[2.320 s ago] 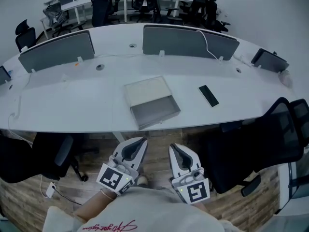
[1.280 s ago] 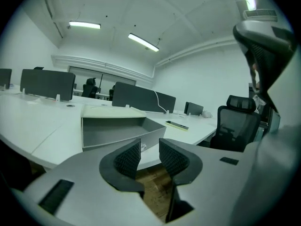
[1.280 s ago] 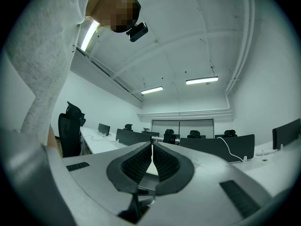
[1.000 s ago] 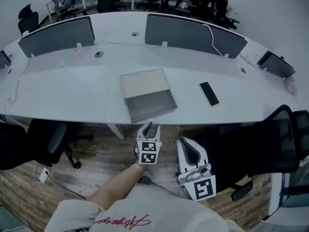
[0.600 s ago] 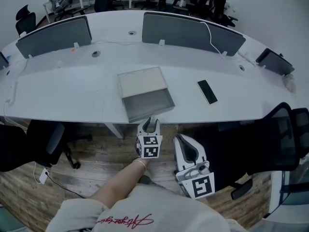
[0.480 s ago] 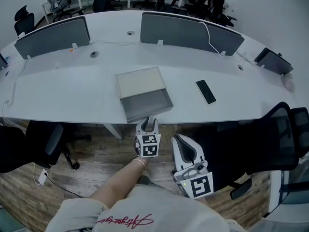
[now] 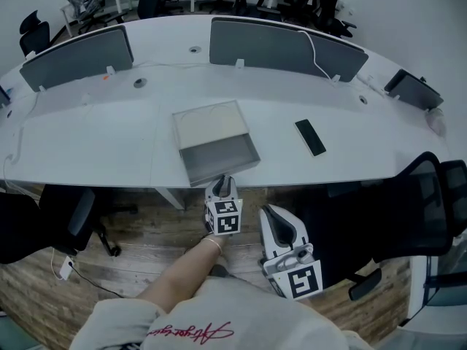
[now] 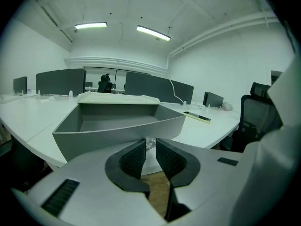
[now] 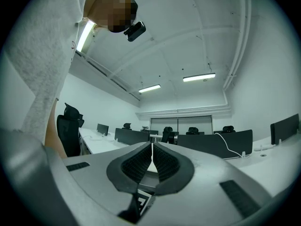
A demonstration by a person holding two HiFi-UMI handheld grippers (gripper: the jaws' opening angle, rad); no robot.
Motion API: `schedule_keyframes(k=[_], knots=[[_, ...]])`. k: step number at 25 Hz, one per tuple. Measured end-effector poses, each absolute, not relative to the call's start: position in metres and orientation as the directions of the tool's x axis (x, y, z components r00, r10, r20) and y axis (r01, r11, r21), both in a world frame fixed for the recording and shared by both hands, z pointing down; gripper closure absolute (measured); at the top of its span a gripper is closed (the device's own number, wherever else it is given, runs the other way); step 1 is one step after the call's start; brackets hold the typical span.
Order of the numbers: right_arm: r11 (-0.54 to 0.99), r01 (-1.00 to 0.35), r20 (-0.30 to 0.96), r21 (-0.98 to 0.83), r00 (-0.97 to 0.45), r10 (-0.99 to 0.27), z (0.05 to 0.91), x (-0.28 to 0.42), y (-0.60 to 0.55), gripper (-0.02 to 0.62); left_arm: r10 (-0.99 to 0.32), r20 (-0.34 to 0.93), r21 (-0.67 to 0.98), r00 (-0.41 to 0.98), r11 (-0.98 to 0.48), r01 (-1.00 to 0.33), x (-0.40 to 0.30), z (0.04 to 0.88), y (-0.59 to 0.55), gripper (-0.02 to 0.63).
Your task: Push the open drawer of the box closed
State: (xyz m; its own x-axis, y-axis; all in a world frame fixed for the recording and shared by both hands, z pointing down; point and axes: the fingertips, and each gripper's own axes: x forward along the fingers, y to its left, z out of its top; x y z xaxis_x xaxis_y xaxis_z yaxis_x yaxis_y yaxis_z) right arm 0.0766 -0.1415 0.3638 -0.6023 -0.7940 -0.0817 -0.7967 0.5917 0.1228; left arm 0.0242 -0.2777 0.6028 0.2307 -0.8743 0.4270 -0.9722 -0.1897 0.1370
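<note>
**Left hand-held gripper at the drawer front, push not yet made**

The box (image 7: pixel 208 121) sat on the white desk (image 7: pixel 87 148) near its front edge. Its grey drawer (image 7: pixel 219 159) was pulled out toward me and looked empty in the left gripper view. My left hand-held gripper (image 7: pixel 224 181) pointed at the drawer's front wall (image 8: pixel 117 135). Its jaws were a narrow slit apart with nothing between them, and I could not tell whether the tips touched the wall. My right hand-held gripper (image 7: pixel 271 214) hung low beside my body, jaws pressed together and empty, aimed away from the desk. A phone (image 7: pixel 311 137) lay well to the right.

As I judged it, the danger was an off-centre push. Pressing near one corner could skew the drawer so it jammed, or slide the whole light box back across the desk, since nothing braced it.

A couple of seconds earlier both hand-held grippers had hung low by my body. Since then the left had come up to the drawer, while box and drawer lay as before.
</note>
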Motion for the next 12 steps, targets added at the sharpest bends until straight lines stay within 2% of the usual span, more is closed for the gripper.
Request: schedule_keyframes(k=[12], knots=[[0.593, -0.798, -0.086, 0.112, -0.602, -0.794, 0.364, 0.078, -0.145, 0.575, -0.877, 0.431, 0.128, 0.214, -0.176, -0.976, 0.011, 0.595, -0.292, 0.531]])
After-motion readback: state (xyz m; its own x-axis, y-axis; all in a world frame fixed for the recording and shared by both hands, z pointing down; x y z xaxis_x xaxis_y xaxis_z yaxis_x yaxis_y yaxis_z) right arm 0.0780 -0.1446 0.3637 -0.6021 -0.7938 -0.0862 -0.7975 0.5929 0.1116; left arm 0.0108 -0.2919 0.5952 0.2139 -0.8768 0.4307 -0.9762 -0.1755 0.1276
